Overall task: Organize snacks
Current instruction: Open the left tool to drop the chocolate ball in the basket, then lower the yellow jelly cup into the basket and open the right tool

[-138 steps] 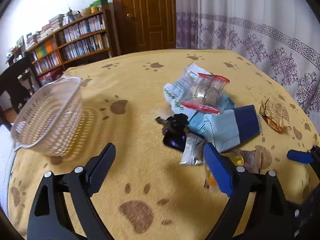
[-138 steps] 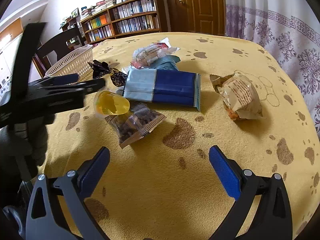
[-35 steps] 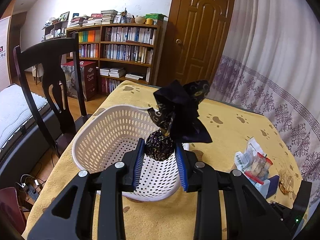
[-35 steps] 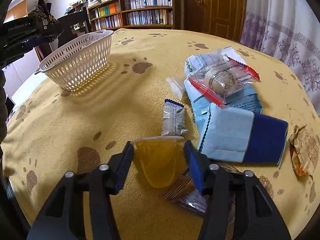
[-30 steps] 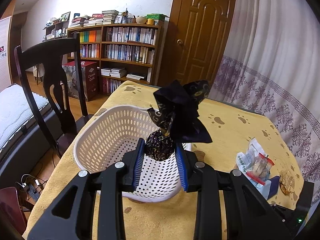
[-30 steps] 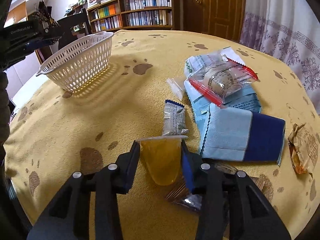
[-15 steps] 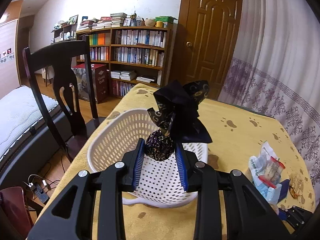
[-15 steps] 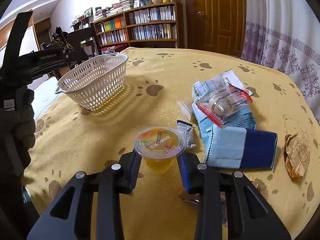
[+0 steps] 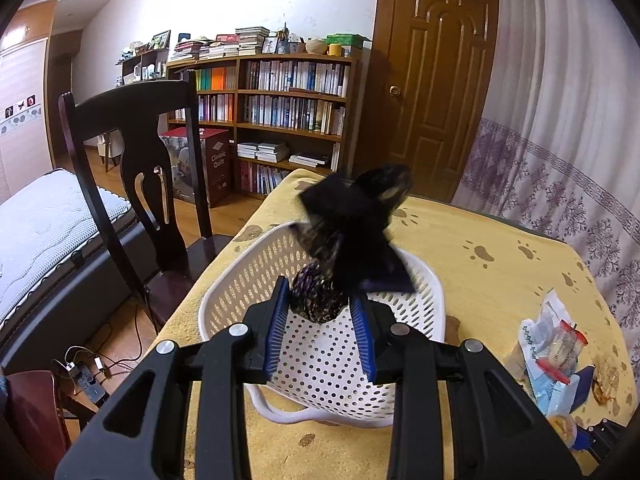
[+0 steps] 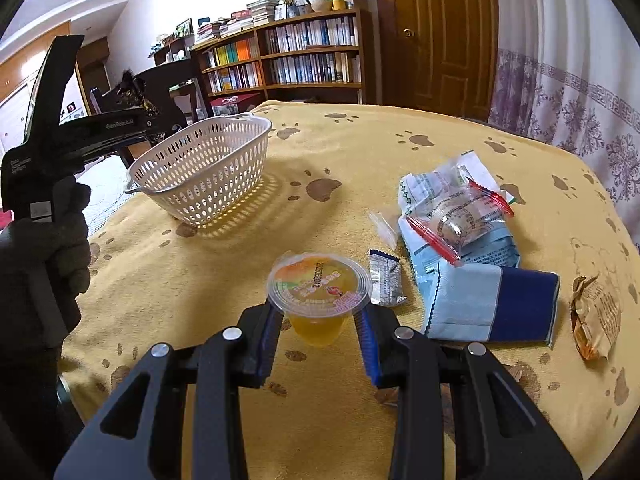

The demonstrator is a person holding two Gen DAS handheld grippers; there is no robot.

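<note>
White plastic basket: the perforated basket (image 9: 424, 300) stands on the worktop (image 10: 360, 152), draped in a yellow paw-print cloth; its floor shows bare through the holes.
Left claw: the left claw (image 9: 320, 330) is above the basket with its blue pads spread slightly; the dark foil-wrapped candy (image 9: 320, 296) sits between them, blurred, its twisted top fanned upward. Whether the pads still touch the wrapper cannot be told.
Right claw: the right claw (image 10: 318, 330) is pressed onto a jelly cup (image 10: 318, 284), sealed lid up, held off the cloth, near side of the basket.
Snack pile: to the right of the basket lie a clear red-edged packet (image 10: 456, 216) on pale blue wrappers, a blue two-tone pouch (image 10: 492, 306), a small silver sachet (image 10: 386, 282) and a crumpled gold wrapper (image 10: 596, 316).
Beyond the basket: a dark wooden chair (image 9: 132, 168), a bookshelf (image 9: 288, 120), a brown door (image 9: 432, 92) and a patterned curtain (image 9: 560, 140).
Left wrist view only: the basket's inside, a bed (image 9: 40, 224) and a floor power strip.
Right wrist view only: a gloved hand (image 10: 60, 240) gripping the left tool, beside the basket's outer wall.
</note>
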